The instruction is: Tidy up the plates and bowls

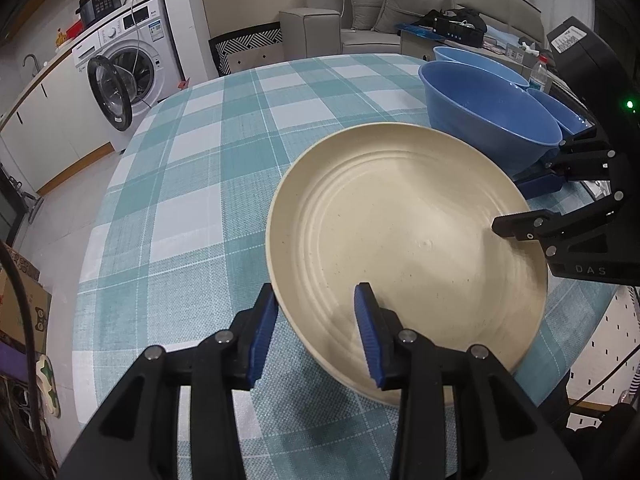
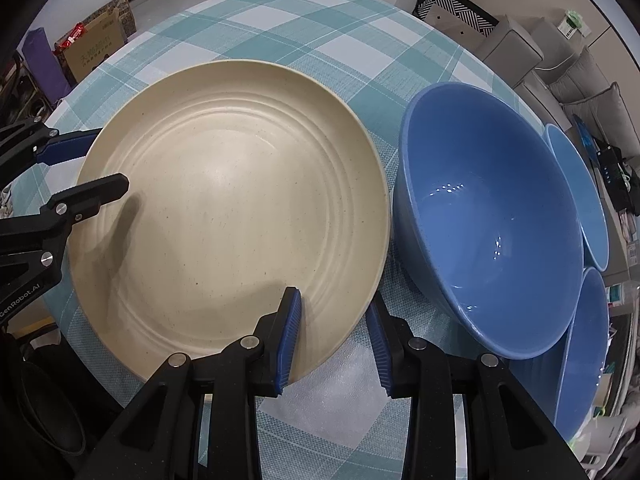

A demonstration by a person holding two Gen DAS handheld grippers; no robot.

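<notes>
**Both grippers straddling the cream plate's rim, neither clamping**

I am looking at the cream plate (image 2: pixel 232 208) lying flat on the checked tablecloth (image 1: pixel 200 160), just beside the nearest blue bowl (image 2: pixel 492 220). Two more blue bowls (image 1: pixel 472 60) are crowding behind it at the table's far side.

My left gripper (image 1: pixel 316 332) is sitting astride the near rim, one blue pad outside the rim and one over the plate's well. A clear gap shows on both sides, so the jaws are part open and holding nothing. My right gripper (image 2: pixel 334 336) is doing the same at the opposite rim, inner pad over the plate, outer pad over the cloth between plate and bowl, also loose and empty.

I am judging the plate to be resting freely, either about to be pinched or newly set down; I cannot tell which.

If I am lifting, I am wanting both pads squarely on the rim before rising, and both hands level so the plate stays flat. If I am letting go, I am backing straight off without nudging the bowl at the right pad's side.
</notes>
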